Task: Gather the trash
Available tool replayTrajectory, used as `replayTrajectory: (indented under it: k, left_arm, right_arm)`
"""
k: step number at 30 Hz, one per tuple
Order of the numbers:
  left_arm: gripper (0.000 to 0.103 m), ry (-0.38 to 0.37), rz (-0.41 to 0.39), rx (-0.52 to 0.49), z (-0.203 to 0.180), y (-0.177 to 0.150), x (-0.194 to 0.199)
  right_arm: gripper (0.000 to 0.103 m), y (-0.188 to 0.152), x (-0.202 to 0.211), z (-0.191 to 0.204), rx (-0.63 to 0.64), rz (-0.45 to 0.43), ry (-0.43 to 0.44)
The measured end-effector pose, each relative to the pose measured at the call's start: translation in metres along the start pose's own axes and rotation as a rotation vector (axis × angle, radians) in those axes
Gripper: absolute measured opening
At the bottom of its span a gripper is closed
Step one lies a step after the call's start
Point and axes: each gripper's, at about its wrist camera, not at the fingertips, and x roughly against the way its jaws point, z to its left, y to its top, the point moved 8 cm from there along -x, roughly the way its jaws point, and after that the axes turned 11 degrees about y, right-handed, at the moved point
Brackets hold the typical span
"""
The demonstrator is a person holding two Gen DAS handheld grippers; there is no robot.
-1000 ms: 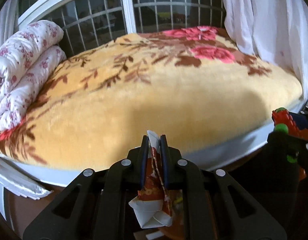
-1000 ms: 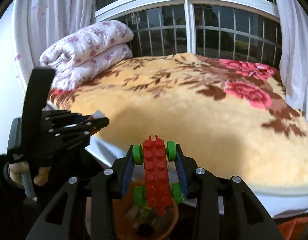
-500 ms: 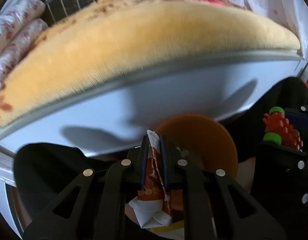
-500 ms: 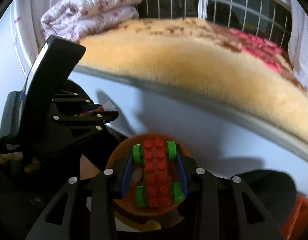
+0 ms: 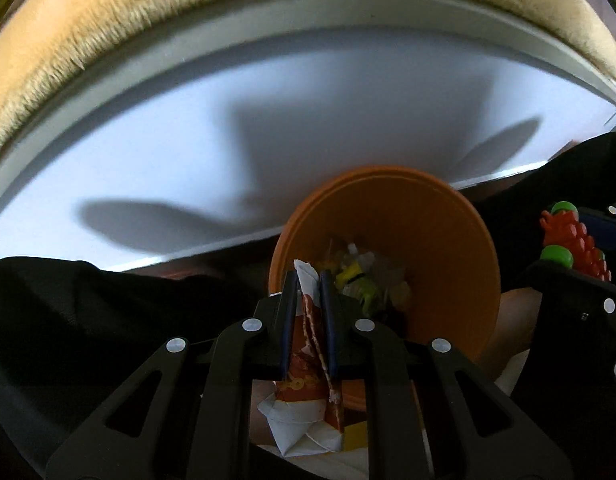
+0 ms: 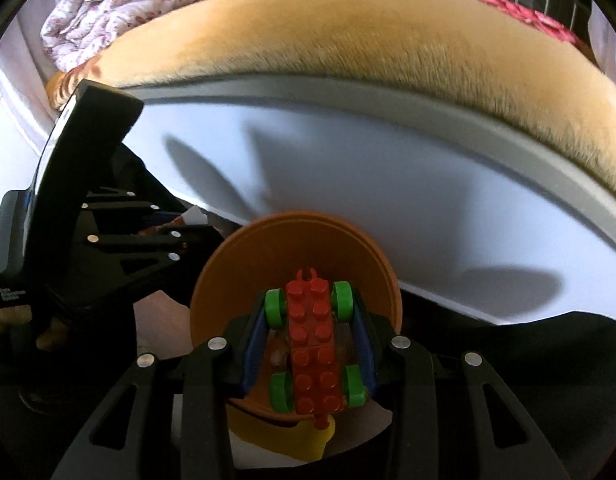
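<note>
My left gripper [image 5: 308,284] is shut on a crumpled red-and-white paper wrapper [image 5: 308,360] and holds it over the near left rim of an orange bin [image 5: 440,248] that has scraps of trash inside. My right gripper [image 6: 310,304] is shut on a red brick toy car with green wheels [image 6: 314,344] and holds it above the same orange bin [image 6: 268,256]. The toy car [image 5: 572,240] also shows at the right of the left wrist view. The left gripper [image 6: 164,236] shows at the left of the right wrist view.
The white side of the bed [image 5: 268,128] rises right behind the bin, with a yellow plush blanket [image 6: 368,32] on top. A folded floral quilt [image 6: 128,4] lies at the bed's far left. Dark clothing [image 5: 88,320] lies left of the bin.
Both grippers have dropped from bed height down toward the floor. The orange bin has come into view and now lies right under the wrapper and the toy car.
</note>
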Motion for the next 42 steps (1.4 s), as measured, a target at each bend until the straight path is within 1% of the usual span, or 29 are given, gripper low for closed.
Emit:
replayTrajectory:
  k: [4, 5, 6, 7, 8, 9, 10, 14, 18, 21, 23, 24, 25, 27, 28, 30, 32, 34, 38, 42]
  left_arm:
    - [0.012, 0.005, 0.028, -0.001, -0.003, -0.001, -0.006]
    - [0.014, 0.005, 0.034, -0.001, -0.003, -0.001, -0.008]
    - [0.019, 0.007, 0.042, -0.001, -0.005, 0.000, -0.008]
    - [0.037, 0.025, 0.056, -0.005, -0.003, 0.001, -0.012]
    - [0.064, 0.037, 0.070, -0.009, -0.004, 0.001, -0.014]
    - [0.074, 0.047, 0.079, -0.008, -0.002, -0.001, -0.018]
    - [0.081, 0.047, 0.080, -0.004, 0.000, -0.002, -0.019]
    - [0.081, 0.041, 0.080, 0.002, 0.000, -0.002, -0.018]
    - [0.081, 0.043, 0.049, 0.006, 0.003, 0.000, -0.010]
    - [0.081, 0.050, -0.003, 0.008, 0.005, 0.007, 0.005]
    - [0.081, 0.054, -0.062, 0.015, 0.010, 0.014, 0.022]
    - [0.081, 0.055, -0.091, 0.021, 0.013, 0.017, 0.031]
    - [0.081, 0.055, -0.134, 0.035, 0.019, 0.022, 0.044]
    - [0.083, 0.061, -0.213, 0.061, 0.028, 0.033, 0.070]
    - [0.087, 0.070, -0.245, 0.074, 0.033, 0.038, 0.077]
    - [0.089, 0.102, -0.314, 0.103, 0.043, 0.052, 0.097]
    - [0.090, 0.141, -0.380, 0.145, 0.057, 0.072, 0.122]
    - [0.091, 0.149, -0.417, 0.183, 0.069, 0.088, 0.136]
    - [0.091, 0.161, -0.468, 0.248, 0.087, 0.114, 0.155]
    - [0.091, 0.156, -0.494, 0.302, 0.101, 0.139, 0.166]
  right_arm:
    - [0.039, -0.001, -0.008, -0.005, -0.005, 0.025, 0.004]
    - [0.039, -0.001, -0.009, -0.006, -0.004, 0.029, -0.002]
    - [0.044, -0.003, -0.009, -0.003, -0.001, 0.028, -0.010]
    - [0.069, 0.000, -0.009, -0.006, 0.001, 0.022, -0.034]
    - [0.080, 0.003, -0.007, -0.009, -0.001, 0.002, -0.065]
    - [0.084, 0.004, -0.003, -0.010, -0.004, -0.020, -0.076]
    - [0.084, 0.004, -0.001, -0.012, -0.013, -0.024, -0.073]
    - [0.084, 0.005, 0.008, -0.021, -0.059, -0.042, -0.080]
    - [0.084, 0.005, 0.022, -0.024, -0.080, -0.066, -0.097]
    - [0.091, 0.009, 0.041, -0.023, -0.068, -0.107, -0.132]
    - [0.092, 0.016, 0.063, -0.019, -0.042, -0.154, -0.170]
    - [0.095, 0.019, 0.070, -0.018, -0.035, -0.170, -0.184]
    - [0.097, 0.027, 0.083, -0.019, -0.026, -0.206, -0.210]
    - [0.097, 0.040, 0.102, -0.017, -0.006, -0.260, -0.227]
    - [0.097, 0.051, 0.115, -0.016, 0.010, -0.294, -0.242]
    - [0.097, 0.068, 0.137, -0.021, 0.027, -0.339, -0.290]
    - [0.097, 0.093, 0.154, -0.024, 0.046, -0.388, -0.344]
    - [0.097, 0.119, 0.164, -0.034, 0.050, -0.428, -0.371]
    - [0.097, 0.155, 0.175, -0.039, 0.024, -0.503, -0.418]
    - [0.097, 0.174, 0.175, -0.046, -0.038, -0.546, -0.441]
